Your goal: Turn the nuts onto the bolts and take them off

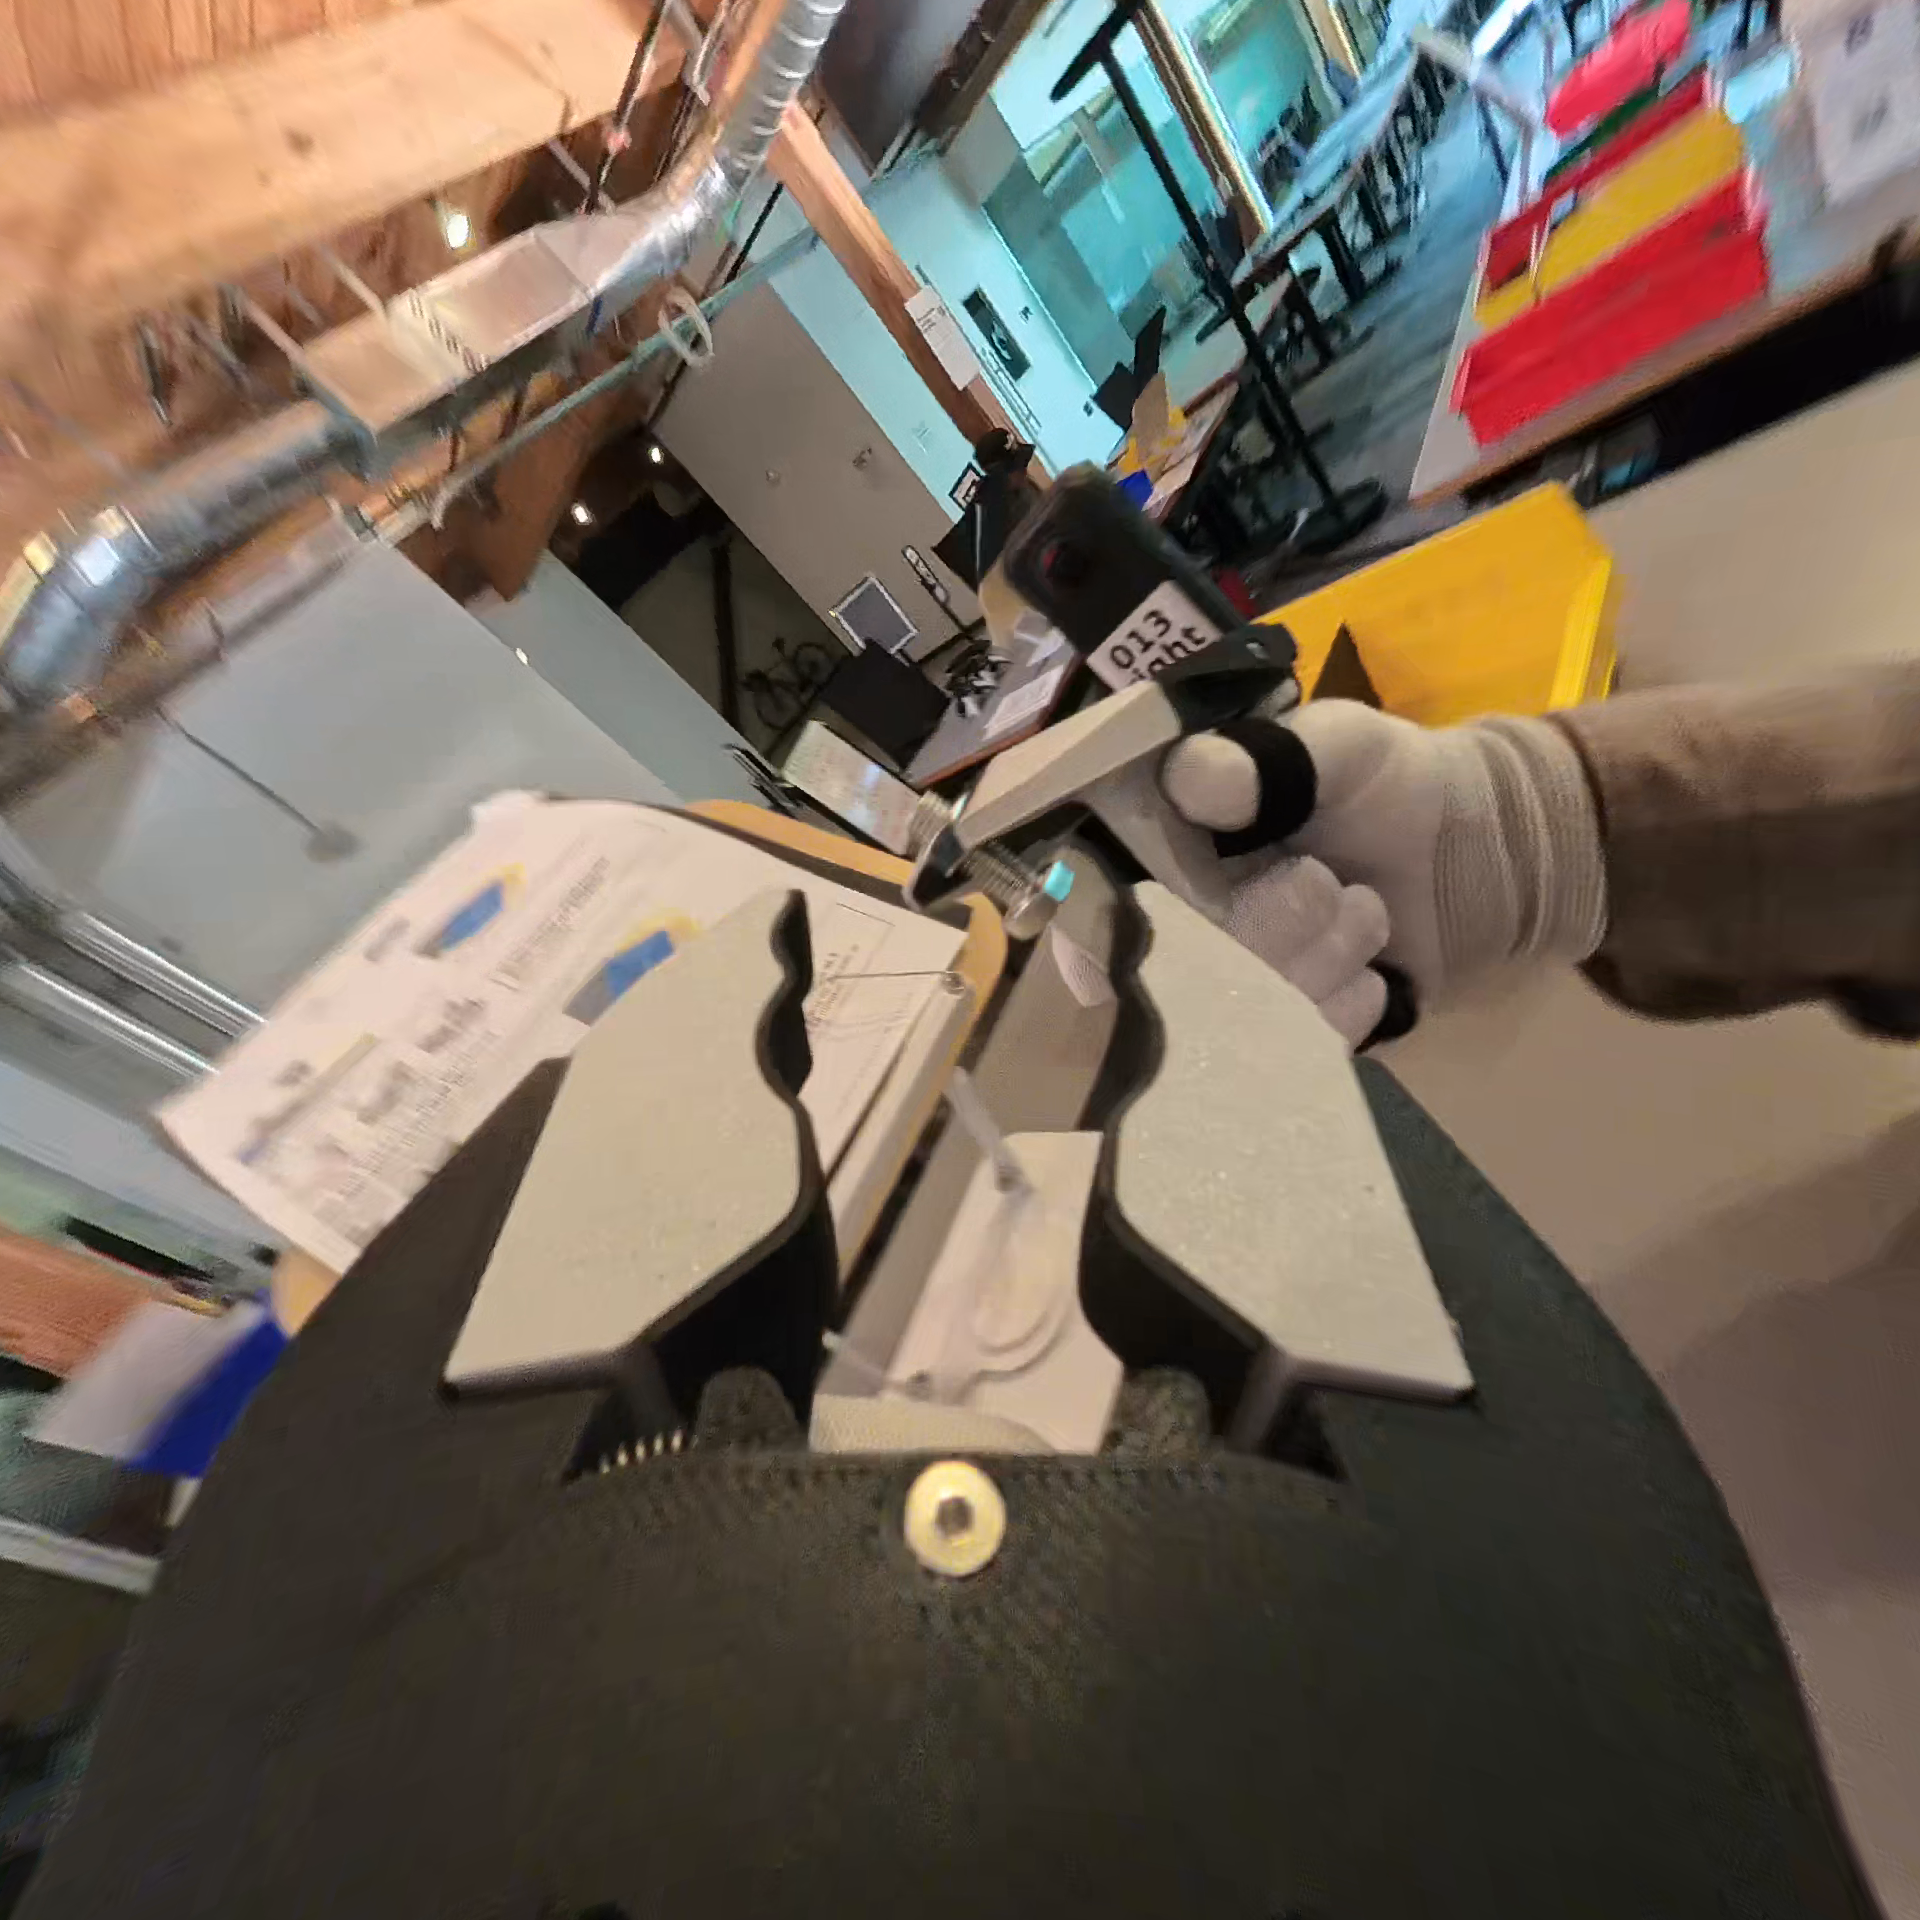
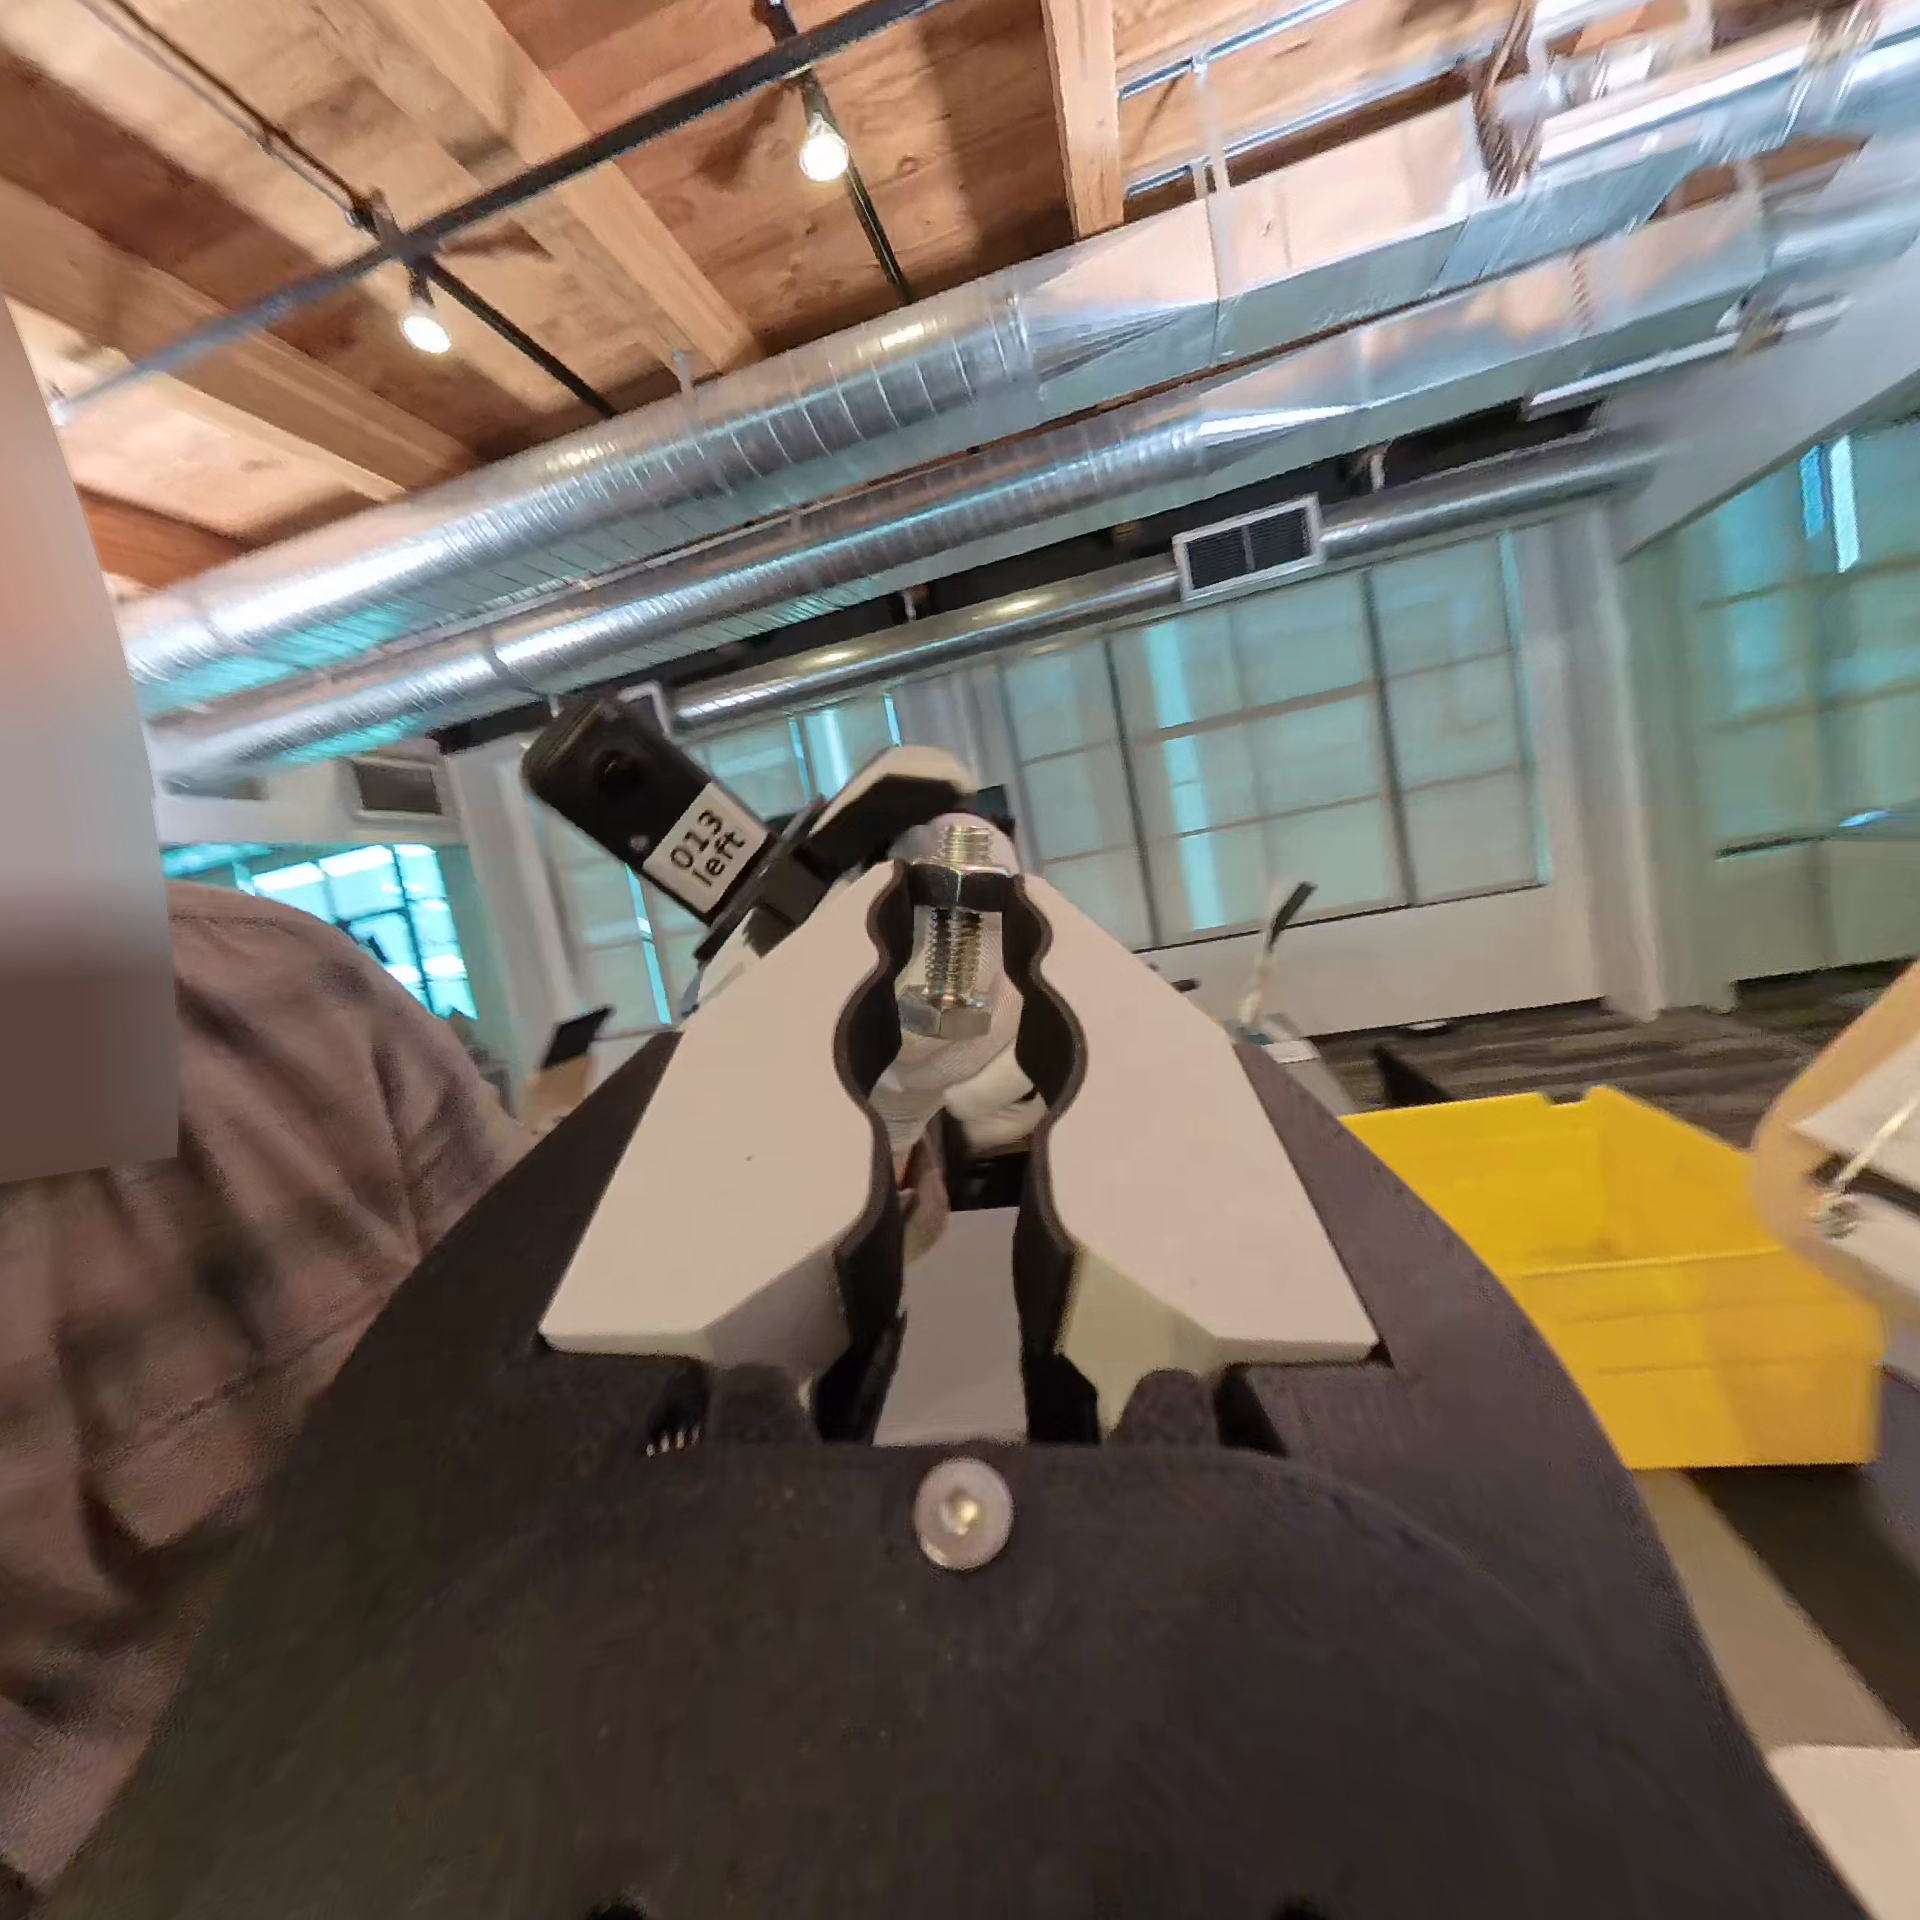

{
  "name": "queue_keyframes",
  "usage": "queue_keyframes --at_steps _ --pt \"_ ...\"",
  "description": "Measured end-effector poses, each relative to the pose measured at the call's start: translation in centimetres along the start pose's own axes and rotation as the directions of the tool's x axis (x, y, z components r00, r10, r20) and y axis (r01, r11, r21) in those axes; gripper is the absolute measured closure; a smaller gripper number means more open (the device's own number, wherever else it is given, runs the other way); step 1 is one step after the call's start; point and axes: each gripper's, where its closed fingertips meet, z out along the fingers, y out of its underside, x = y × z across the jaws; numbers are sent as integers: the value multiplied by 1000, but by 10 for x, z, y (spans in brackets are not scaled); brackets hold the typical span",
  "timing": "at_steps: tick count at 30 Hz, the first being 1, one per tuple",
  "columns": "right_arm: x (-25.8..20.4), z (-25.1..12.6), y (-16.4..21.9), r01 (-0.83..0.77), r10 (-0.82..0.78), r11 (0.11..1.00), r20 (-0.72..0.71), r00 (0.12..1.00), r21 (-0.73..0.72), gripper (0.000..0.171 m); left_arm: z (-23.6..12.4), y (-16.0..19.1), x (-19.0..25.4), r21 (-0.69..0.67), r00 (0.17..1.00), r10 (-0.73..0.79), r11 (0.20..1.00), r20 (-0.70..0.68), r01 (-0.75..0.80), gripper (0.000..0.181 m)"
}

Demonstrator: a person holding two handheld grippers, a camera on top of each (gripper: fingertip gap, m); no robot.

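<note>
My right gripper [image 2: 958, 881] is shut on a steel hex nut [image 2: 961, 886] at its fingertips. The threaded bolt [image 2: 951, 951] runs through the nut, its hex head [image 2: 940, 1013] toward the camera and its thread end sticking out beyond the tips. In the left wrist view a white-gloved hand [image 1: 1455, 831] holds the right gripper [image 1: 940, 883], with the bolt [image 1: 1003, 881] across its tips. My left gripper [image 1: 964, 909] is open and empty, its tips just below and on either side of the bolt head [image 1: 1039, 902].
A yellow bin [image 1: 1455, 613] stands on the pale table [image 1: 1714, 1299]; it also shows in the right wrist view [image 2: 1621, 1278]. A wooden clipboard with printed sheets [image 1: 582, 997] lies ahead of the left gripper. A person's grey sleeve [image 2: 260, 1195] fills the left of the right wrist view. Only a small space, under 4 cm, lies between the two pairs of fingers.
</note>
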Motion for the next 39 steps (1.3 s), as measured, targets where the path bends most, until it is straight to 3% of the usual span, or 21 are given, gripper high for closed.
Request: queue_keyframes --at_steps 2,5,7,10,16,20,23,32,39 --pt "-3 -4 -7 79 -79 997 -19 997 14 156 12 11 2 -13 981 -186 982 -61 186 122" --pt "-9 -4 -7 144 -144 990 -9 989 -2 156 32 19 18 -13 879 -433 898 -199 440 125" --pt "-13 -4 -3 171 -170 985 6 985 -24 156 38 13 35 -13 775 -538 824 -332 566 128" --pt "-9 -5 4 182 -183 981 -3 983 -61 156 40 7 41 -16 669 -617 740 -415 672 141" --pt "-4 -10 3 161 -162 986 -12 987 -51 157 45 17 34 -9 678 -641 729 -360 684 162" --pt "-4 -9 5 144 -145 988 -5 989 -49 157 46 18 36 -8 697 -623 747 -355 664 154" --pt "-5 -7 4 131 -131 991 11 991 -28 157 47 18 36 3 709 -616 754 -344 656 162" --pt "-8 -8 1 108 -108 994 34 994 -2 157 47 12 34 50 689 -628 725 -363 687 156" --pt "-11 -7 1 102 -102 995 52 993 6 156 45 9 35 62 694 -614 731 -375 680 162"
